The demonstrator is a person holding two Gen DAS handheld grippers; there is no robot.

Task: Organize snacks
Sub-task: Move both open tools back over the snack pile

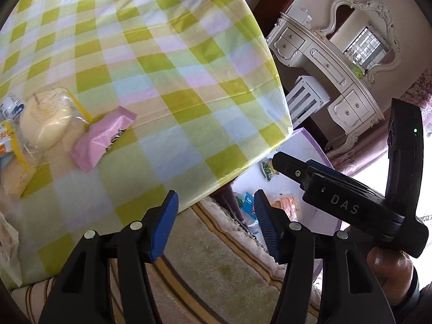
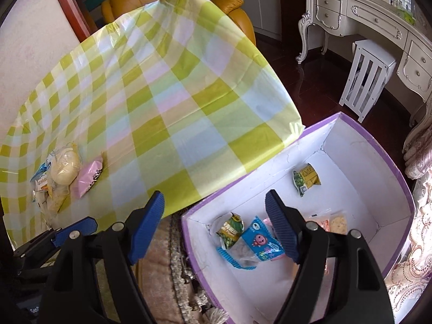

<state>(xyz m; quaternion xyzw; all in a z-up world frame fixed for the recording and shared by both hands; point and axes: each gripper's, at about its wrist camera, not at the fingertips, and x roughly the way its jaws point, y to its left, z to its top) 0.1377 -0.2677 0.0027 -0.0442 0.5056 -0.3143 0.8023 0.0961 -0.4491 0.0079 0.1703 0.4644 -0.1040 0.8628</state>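
A pink packet (image 1: 102,137) and a clear bag of pale buns (image 1: 46,124) lie with other wrappers at the left of the checked tablecloth (image 1: 162,67). My left gripper (image 1: 216,210) hangs open over the table's near edge, with nothing between its blue pads. My right gripper (image 2: 216,202) is open and empty above the near corner of a purple box (image 2: 318,125) that stands beside the table. Inside the box lie a blue packet (image 2: 263,240), two green packets (image 2: 306,178) (image 2: 229,229) and an orange-and-cream packet (image 2: 334,221). The bun bag (image 2: 64,166) and pink packet (image 2: 89,179) also show here.
A fringed rug (image 2: 162,270) covers the floor under both grippers. A white slatted stool (image 2: 364,81) and an ornate cream dressing table (image 2: 378,13) stand beyond the box. An orange armchair (image 2: 167,2) sits behind the table. A hand (image 1: 388,267) holds the right gripper.
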